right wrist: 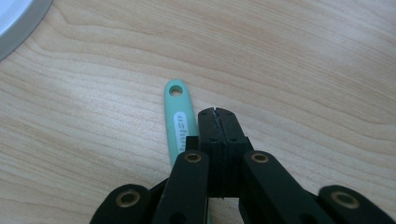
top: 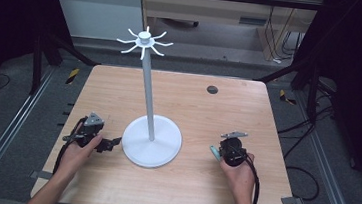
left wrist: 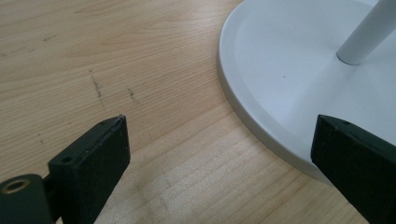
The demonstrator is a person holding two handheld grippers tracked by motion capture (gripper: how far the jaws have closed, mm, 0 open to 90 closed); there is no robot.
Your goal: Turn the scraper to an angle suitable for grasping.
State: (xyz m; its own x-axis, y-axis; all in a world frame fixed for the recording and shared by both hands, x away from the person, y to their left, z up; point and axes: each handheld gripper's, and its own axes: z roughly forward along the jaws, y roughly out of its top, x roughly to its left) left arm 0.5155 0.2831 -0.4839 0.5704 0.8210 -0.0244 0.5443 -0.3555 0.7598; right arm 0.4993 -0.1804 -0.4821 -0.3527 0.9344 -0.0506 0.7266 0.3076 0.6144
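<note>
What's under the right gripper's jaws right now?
A mint-green handle with a hanging hole lies on the table beside and beneath the shut right gripper. Its far end is covered by the gripper, so what tool it is cannot be told.

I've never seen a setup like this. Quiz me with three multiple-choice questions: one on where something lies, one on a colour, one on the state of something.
1. Where does the mint-green plastic handle with a hole at its end lie?
A. On the stand's round base
B. On the light wooden table, beside the right gripper
C. Hanging from a hook

2. What colour is the tall hooked pole stand?
A. White
B. Red
C. Black

3. How do the jaws of the left gripper stand?
A. Shut together
B. Clamped on the pole
C. Wide apart

Answers:
1 B: the right gripper view shows it flat on the wood beside the shut jaws.
2 A: base, pole and hooks are all white.
3 C: the left gripper view shows bare wood between them.
</note>
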